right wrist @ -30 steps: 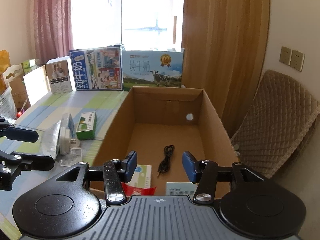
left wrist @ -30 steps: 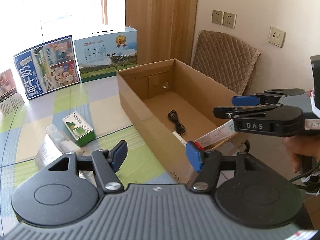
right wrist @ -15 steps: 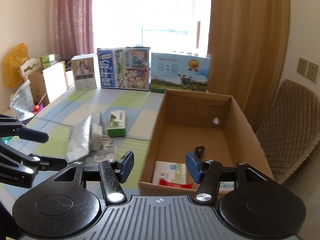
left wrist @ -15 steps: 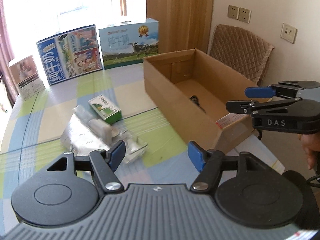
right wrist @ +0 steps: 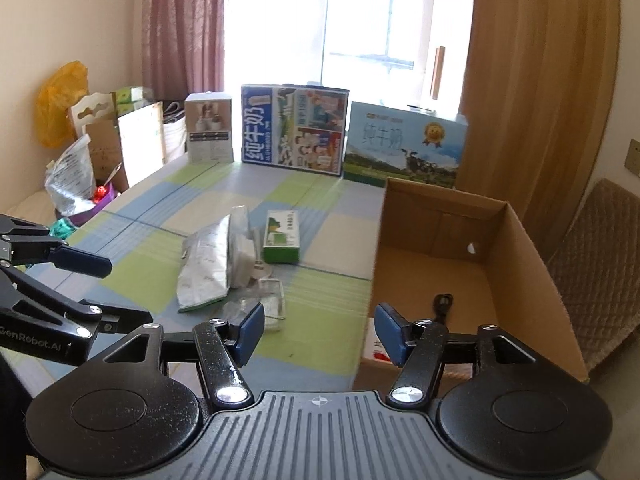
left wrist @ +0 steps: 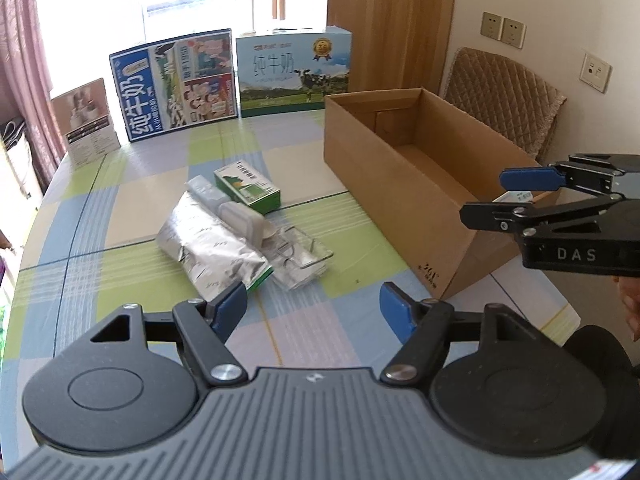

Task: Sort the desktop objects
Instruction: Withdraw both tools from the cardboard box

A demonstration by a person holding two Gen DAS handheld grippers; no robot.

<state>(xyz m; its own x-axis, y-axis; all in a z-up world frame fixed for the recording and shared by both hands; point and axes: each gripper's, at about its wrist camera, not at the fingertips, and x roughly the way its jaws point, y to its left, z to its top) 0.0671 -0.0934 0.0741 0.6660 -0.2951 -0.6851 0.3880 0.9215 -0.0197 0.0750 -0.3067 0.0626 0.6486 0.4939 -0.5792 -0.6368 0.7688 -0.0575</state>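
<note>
1. Nearest in the left wrist view, the left gripper [left wrist: 312, 306] has swung away from the cardboard box [left wrist: 384, 184] toward the loose pile; its blue pads are spreading apart with nothing between them, so it is released and empty

2. The right gripper [right wrist: 318, 330] has likewise drifted leftward, and now straddles the box's near left corner at the lower centre of its own view; its jaws are also opening, with no object clamped

3. Just beyond the left gripper, centre frame, lie the items still to sort: a silver foil pouch [left wrist: 208, 246], a clear plastic packet [left wrist: 298, 254] touching it, a white adapter-like block [left wrist: 242, 218] on top, and a green carton [left wrist: 248, 187] behind

4. Farther right, the box already holds a black cable [right wrist: 442, 306] and printed cartons [right wrist: 374, 350] at its near end, low in the right wrist view

5. Judgement: a drop-off is over and both tongs are turning back for the next pick, likely from the pile

6. At the far edge of the table [left wrist: 120, 216] stand milk cartons [left wrist: 176, 88], untouched
</note>
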